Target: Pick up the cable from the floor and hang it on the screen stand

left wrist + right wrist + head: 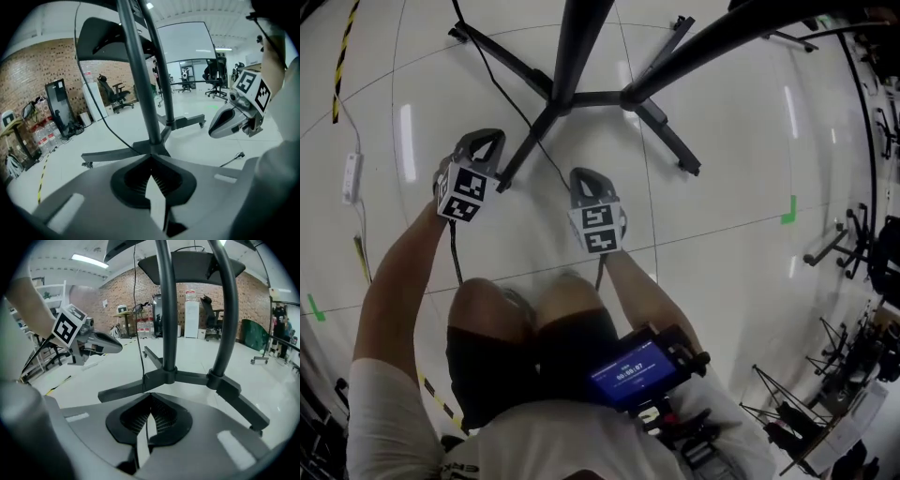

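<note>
Because the thin black cable [551, 164], lying on the floor just ahead between the left gripper [483, 142] and right gripper [589, 180], both with jaws together on nothing, looks light and floppy, a pinch mid-length should suit.

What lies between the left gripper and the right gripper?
In the head view, a stand leg and a thin black cable that crosses it lie between the left gripper and the right gripper.

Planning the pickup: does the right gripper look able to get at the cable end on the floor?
Probably yes: the cable end lies on bare floor beside the right gripper, nothing between. Its shut jaws must open first.
</note>
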Tool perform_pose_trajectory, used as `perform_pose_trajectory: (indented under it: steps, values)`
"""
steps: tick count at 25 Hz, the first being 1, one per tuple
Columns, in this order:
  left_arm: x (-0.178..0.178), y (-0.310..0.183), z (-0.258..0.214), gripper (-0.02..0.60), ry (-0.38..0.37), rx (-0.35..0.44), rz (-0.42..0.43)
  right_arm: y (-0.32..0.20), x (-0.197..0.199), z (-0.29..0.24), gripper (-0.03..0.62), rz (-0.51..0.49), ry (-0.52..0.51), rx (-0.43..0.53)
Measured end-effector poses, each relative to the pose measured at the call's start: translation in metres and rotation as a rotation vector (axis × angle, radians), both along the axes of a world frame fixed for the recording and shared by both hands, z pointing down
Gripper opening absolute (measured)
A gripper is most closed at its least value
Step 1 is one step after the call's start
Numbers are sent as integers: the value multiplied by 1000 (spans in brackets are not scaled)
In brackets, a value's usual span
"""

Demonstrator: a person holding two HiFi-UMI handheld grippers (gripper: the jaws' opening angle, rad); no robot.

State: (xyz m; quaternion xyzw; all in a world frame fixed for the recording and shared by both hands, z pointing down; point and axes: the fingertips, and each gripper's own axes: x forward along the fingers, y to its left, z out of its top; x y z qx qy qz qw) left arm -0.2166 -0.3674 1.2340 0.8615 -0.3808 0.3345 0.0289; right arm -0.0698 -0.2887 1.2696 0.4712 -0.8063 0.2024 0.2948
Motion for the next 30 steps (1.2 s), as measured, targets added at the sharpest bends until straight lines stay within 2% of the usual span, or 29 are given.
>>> perform_pose_trajectory:
  steps: [5,9,11,15,18,21,22,24,28,30]
  values:
    - [1,-20,55,2,55,24,-13,-17,-7,60,15,-15,-6,51]
    - [7,-24,62,2,63,42,-17,-17,-8,72,14,-2,-12,46]
    - [12,-21,60,2,1,106,42,-14,-10,74,15,-12,-4,43]
    - [26,-21,56,2,-179,249,233,-12,-10,83,15,-20,20,30]
    - [30,-30,57,13,-284,299,313,-14,-11,91,29,-33,29,4]
    - [35,-34,60,87,-338,312,361,-11,-16,98,84,-71,34,-24]
    - [36,-34,61,100,-330,306,354,-9,-17,100,101,-79,35,-34]
    - [34,-35,63,115,-259,258,284,-8,-18,105,130,-83,34,-52]
    - [25,-40,73,130,34,38,55,-10,-18,108,144,-84,38,-61]
    - [27,-46,75,138,173,-56,-24,-12,-20,110,144,-89,42,-60]
